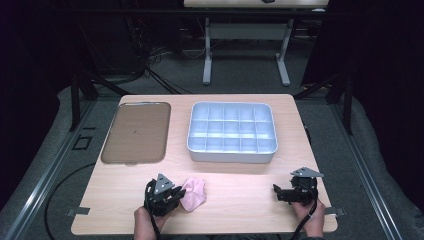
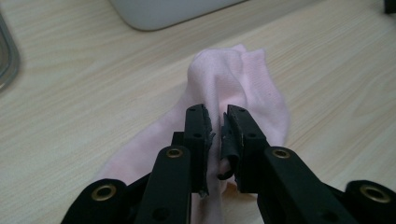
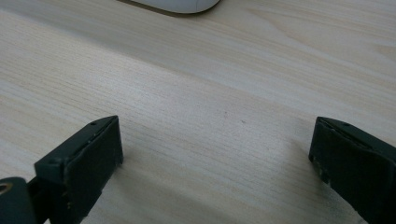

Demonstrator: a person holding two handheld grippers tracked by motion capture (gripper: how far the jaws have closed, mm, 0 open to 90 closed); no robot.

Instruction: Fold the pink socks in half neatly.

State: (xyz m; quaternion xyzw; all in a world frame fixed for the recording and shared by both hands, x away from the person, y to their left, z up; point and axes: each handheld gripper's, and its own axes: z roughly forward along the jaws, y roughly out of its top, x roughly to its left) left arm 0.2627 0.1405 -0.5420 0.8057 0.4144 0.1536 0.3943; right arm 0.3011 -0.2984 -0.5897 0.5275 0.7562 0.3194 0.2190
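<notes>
Gripping a fold of the pink sock [image 2: 243,79] at the table's [image 1: 240,192] near edge, the left gripper [image 2: 217,128] leans forward and down, jaws pinched on the cloth. Beyond lie a brown tray [image 1: 136,132] and a white divided bin [image 1: 231,132]. Rightward, the right gripper [image 3: 215,144] rests low, jaws wide apart over bare wood.

Soft pink cloth sock [image 2: 219,84] on matt wood-grain table [image 2: 93,93].
</notes>
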